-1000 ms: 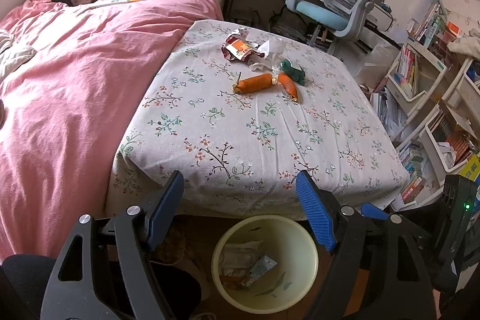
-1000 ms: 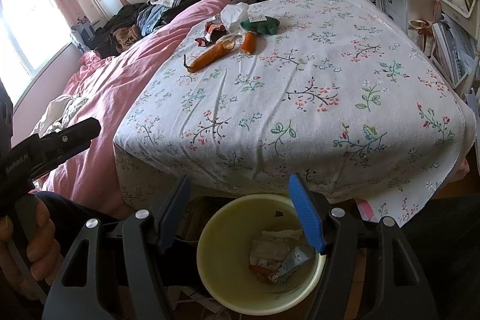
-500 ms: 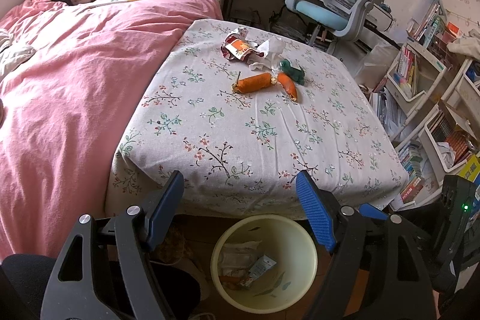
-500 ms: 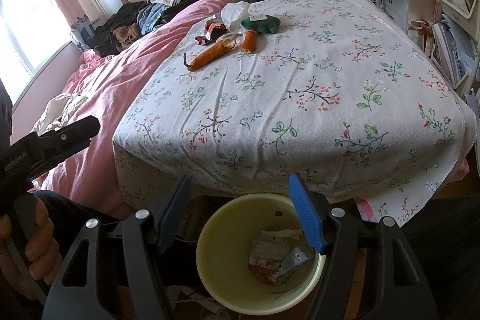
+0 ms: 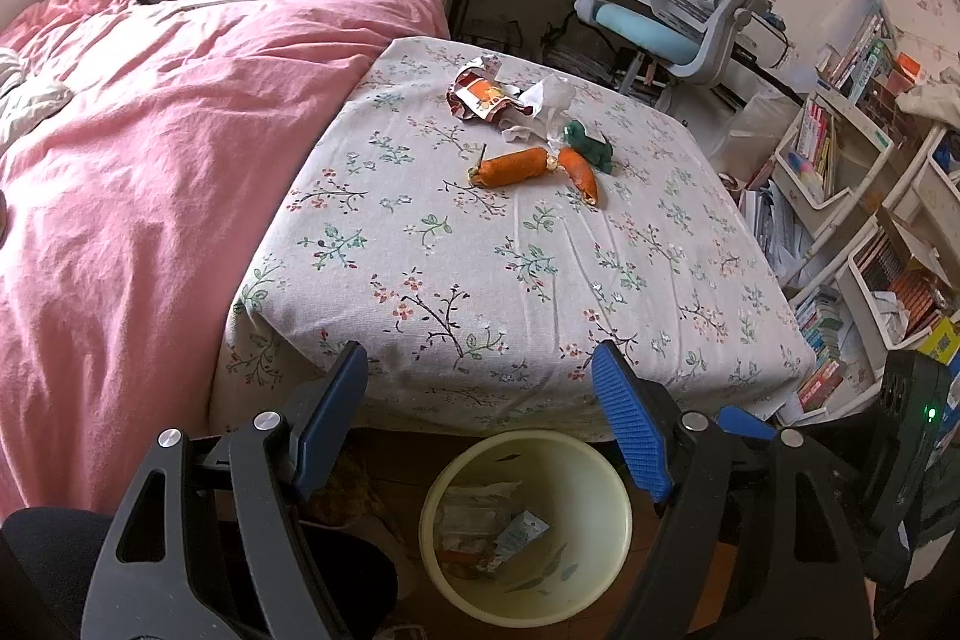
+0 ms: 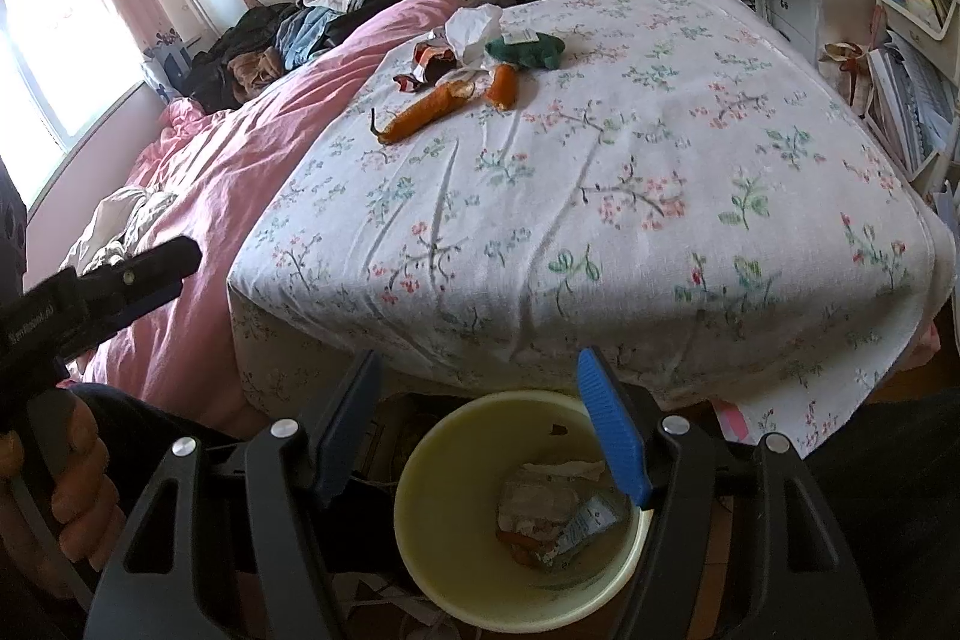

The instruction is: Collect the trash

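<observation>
Trash [image 5: 501, 97] lies on the floral bed [image 5: 540, 280], far beyond the yellow bin [image 6: 456, 568]. Left tongs [image 5: 480, 430] and right tongs [image 6: 480, 418] hover above the bin, both gaping wide, gripping nothing.

Glossy plastic bin [image 5: 612, 532], matt cloth sheet [image 5: 480, 250]
</observation>
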Demonstrator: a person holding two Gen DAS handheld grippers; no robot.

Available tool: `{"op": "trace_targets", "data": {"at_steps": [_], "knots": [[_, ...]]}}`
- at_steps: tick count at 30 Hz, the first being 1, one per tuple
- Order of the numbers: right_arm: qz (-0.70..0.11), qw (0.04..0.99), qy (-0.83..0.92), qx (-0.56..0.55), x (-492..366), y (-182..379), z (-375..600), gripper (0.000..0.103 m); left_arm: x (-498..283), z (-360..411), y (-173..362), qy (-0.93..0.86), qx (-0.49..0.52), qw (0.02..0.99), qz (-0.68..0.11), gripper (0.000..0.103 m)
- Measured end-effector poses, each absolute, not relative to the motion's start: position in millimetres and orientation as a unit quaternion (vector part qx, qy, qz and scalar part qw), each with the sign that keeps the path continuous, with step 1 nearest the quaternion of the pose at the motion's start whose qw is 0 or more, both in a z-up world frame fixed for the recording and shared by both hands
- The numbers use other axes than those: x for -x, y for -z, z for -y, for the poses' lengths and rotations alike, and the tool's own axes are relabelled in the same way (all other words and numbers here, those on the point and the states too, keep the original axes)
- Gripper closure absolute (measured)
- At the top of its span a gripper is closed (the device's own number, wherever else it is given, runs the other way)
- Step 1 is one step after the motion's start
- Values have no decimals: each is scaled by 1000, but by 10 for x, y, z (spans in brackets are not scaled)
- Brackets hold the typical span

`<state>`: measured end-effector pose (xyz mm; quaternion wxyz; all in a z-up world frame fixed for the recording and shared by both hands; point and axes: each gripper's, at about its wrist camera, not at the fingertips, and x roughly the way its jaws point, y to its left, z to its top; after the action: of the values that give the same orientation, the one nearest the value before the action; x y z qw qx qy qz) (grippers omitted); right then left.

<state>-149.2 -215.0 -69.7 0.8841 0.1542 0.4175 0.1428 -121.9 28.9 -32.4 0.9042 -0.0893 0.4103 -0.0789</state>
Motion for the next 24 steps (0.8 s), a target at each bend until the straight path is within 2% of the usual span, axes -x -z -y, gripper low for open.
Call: {"op": "trace_targets", "data": {"at_steps": [12,18,24], "knots": [[-382,907,-169,-54,848,172,2153,35,746,-426,233,61,91,903,-414,29],[-393,902,-169,-48,377,228,2192,35,250,-262,230,65,50,901,-426,29],[-402,899,-165,-47,-130,293,2190,35,-337,95,351,84,-42,894,-438,29]]}}
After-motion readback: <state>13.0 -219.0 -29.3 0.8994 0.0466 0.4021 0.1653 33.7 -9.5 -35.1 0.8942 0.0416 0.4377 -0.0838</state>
